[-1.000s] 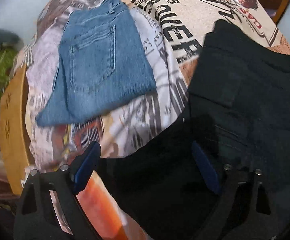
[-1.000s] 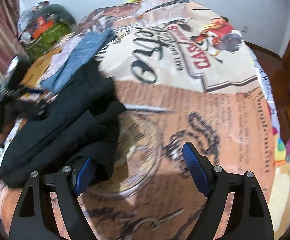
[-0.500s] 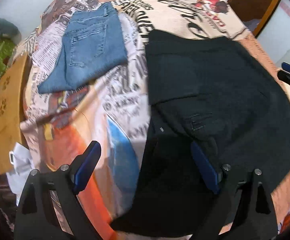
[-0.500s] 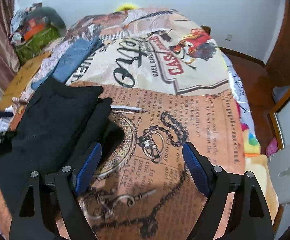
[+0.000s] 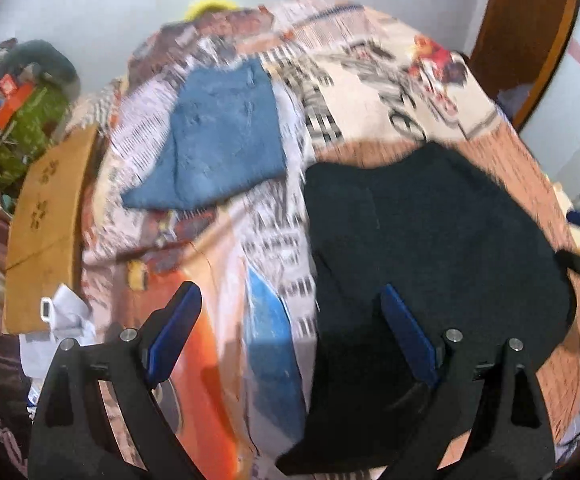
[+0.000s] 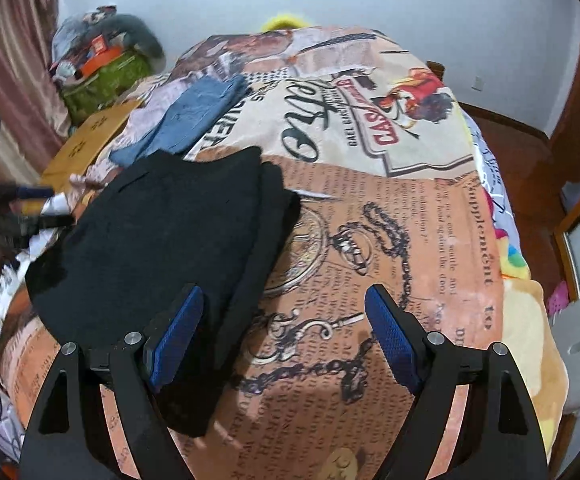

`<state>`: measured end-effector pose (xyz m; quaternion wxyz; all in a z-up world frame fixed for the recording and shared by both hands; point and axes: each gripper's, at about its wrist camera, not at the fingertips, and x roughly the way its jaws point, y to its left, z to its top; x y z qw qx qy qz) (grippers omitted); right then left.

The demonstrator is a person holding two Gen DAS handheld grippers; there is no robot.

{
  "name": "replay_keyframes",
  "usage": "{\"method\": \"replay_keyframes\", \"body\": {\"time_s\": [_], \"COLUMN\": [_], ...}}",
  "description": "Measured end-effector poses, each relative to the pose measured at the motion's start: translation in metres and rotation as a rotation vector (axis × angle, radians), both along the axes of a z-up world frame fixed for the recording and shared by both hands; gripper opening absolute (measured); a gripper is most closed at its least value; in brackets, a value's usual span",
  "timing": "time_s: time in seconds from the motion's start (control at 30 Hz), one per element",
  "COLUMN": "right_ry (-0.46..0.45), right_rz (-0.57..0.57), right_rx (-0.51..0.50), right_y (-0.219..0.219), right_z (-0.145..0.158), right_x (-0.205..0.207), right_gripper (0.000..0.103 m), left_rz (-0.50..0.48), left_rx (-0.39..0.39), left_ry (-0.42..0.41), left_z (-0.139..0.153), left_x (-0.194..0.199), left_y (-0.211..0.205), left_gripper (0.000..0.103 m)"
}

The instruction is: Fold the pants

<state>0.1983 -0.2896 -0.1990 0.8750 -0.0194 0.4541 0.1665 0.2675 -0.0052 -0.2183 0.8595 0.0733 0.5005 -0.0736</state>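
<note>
Lying folded on the printed bedspread (image 6: 430,216), the black pants (image 6: 162,248) form a flat dark bundle on the near left part of the bed as the right wrist view shows it. Their right edge has a second layer showing just beside the top layer. The right gripper (image 6: 286,320) hangs above this edge with its jaws spread wide and nothing between the blue pads; the left pad is over the black cloth, the right pad over the bedspread. The left gripper (image 5: 290,320) is also released, empty, above the other side of the black pants (image 5: 430,240). Further back, folded blue jeans (image 5: 222,140) lie on the bedspread, apart from the black pants. A brown cardboard box (image 5: 46,232) stands beside the bed.
</note>
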Motion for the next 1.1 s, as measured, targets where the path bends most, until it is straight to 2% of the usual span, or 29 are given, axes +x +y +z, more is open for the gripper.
{"method": "replay_keyframes", "body": {"time_s": [0.2,0.4,0.5,0.57,0.63,0.67,0.7,0.77,0.83,0.93,1.1], "right_ry": [-0.028,0.008,0.037,0.051,0.066,0.074,0.085,0.098,0.106,0.097,0.057], "right_rz": [0.004,0.022,0.03,0.042,0.067,0.081,0.098,0.119,0.134,0.129,0.134], "right_rx": [0.025,0.054,0.062,0.069,0.074,0.073,0.073,0.057,0.038,0.067,0.1], "right_y": [0.011,0.024,0.03,0.033,0.037,0.039,0.042,0.047,0.05,0.046,0.041], "right_z": [0.006,-0.004,-0.015,-0.019,-0.023,-0.024,-0.027,-0.032,-0.04,-0.044,-0.038], "right_x": [0.017,0.053,0.074,0.083,0.093,0.097,0.1,0.106,0.11,0.11,0.106], "right_gripper": [0.08,0.08,0.08,0.079,0.068,0.057,0.051,0.048,0.045,0.043,0.026], "left_rz": [0.0,-0.024,-0.039,-0.074,-0.101,-0.114,-0.124,-0.144,-0.134,-0.148,-0.189], "left_rx": [-0.001,-0.069,-0.053,-0.056,-0.058,-0.057,-0.059,-0.066,-0.054,-0.034,-0.006], "left_ry": [-0.068,0.035,0.054,0.084,0.128,0.15,0.166,0.192,0.183,0.157,0.115], "left_z": [0.013,-0.01,-0.024,-0.032,-0.042,-0.048,-0.053,-0.062,-0.066,-0.063,-0.052], "left_x": [0.032,0.068,0.079,0.085,0.09,0.093,0.094,0.095,0.095,0.091,0.088], "left_y": [-0.005,-0.016,-0.024,-0.029,-0.035,-0.038,-0.041,-0.046,-0.049,-0.053,-0.06], "left_gripper": [0.092,0.092,0.092,0.087,0.073,0.07,0.065,0.058,0.057,0.05,0.038]}}
